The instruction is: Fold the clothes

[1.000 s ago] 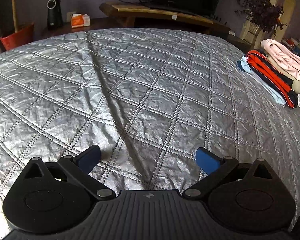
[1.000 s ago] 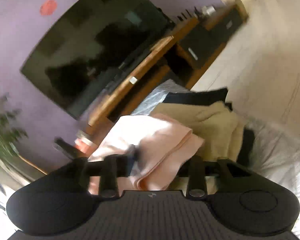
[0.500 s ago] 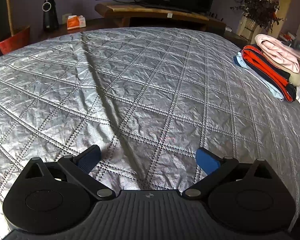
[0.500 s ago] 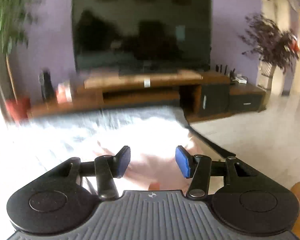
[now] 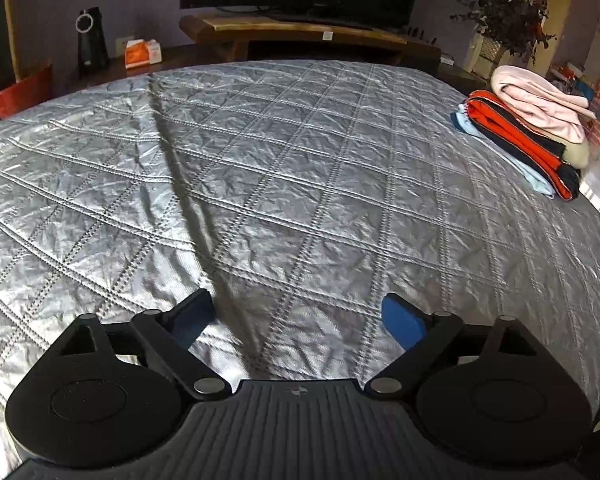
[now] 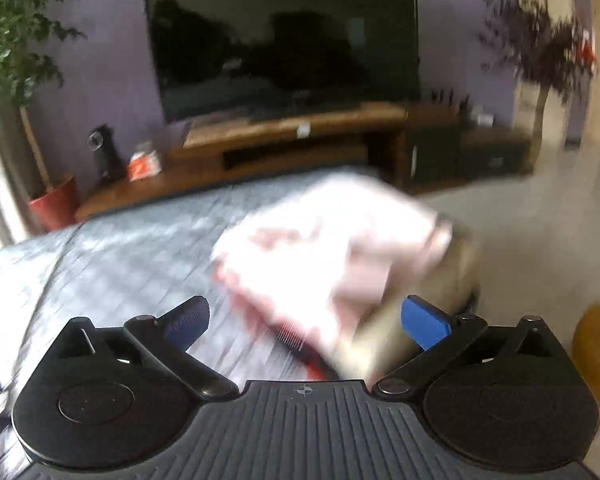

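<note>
Surface: a silver quilted bedspread (image 5: 284, 184) carries everything; its middle and near edge are bare in the left wrist view
Stack: a pile of folded clothes (image 5: 528, 140) sits at the right edge of the bedspread, toward the far corner
Top piece: a folded pink garment (image 6: 332, 248) lies on top of the pile, above a beige layer, an orange-and-black piece and a pale blue one at the bottom
Right gripper: the right gripper (image 6: 304, 320) is just above and in front of the pile, its jaws opening wide; the pink garment lies beyond the blue pads and nothing is pinched between them; the view is blurred, so the exact gap to the cloth cannot be told
Left gripper: the left gripper (image 5: 298, 318) hangs over the near edge of the bedspread, jaws wide but closing slightly, with only bare quilt between them
Stage, as a judgement: the pink garment looks placed, with no unfolded piece in either view
Risk: a pad catching the pink fold on withdrawal could drag it open or pull it askew
Risk: the pile sits close to the right edge, so a nudge could tip the top layers to the floor
</note>
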`<state>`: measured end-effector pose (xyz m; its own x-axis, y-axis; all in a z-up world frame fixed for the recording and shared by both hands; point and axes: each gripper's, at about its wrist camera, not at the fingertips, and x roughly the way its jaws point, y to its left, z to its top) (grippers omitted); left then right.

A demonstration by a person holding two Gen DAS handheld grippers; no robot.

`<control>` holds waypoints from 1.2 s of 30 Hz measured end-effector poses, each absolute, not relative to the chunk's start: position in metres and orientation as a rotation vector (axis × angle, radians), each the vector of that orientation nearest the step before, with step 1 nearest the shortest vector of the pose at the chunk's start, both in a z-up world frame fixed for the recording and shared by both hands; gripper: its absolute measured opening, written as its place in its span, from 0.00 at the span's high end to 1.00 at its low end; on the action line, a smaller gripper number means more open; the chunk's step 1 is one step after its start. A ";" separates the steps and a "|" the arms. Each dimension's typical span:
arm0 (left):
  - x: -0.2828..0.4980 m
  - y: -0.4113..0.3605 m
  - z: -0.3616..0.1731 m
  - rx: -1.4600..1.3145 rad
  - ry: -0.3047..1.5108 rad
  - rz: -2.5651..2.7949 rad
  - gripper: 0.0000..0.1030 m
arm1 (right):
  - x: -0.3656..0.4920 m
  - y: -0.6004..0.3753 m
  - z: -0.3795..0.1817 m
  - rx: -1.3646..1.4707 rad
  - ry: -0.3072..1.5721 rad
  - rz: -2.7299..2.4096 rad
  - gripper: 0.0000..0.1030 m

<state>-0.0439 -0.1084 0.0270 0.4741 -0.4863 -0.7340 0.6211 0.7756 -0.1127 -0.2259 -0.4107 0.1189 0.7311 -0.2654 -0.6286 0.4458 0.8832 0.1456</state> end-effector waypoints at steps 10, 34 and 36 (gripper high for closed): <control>-0.113 -0.099 0.061 0.107 0.867 -0.672 0.06 | -0.325 -0.347 0.074 0.626 1.028 -0.667 0.00; -0.287 -0.133 0.271 0.185 0.630 -0.561 0.00 | -0.377 -0.289 0.252 0.339 0.724 -0.649 0.00; -0.294 -0.135 0.278 0.197 0.628 -0.533 0.00 | -0.378 -0.282 0.258 0.339 0.727 -0.636 0.00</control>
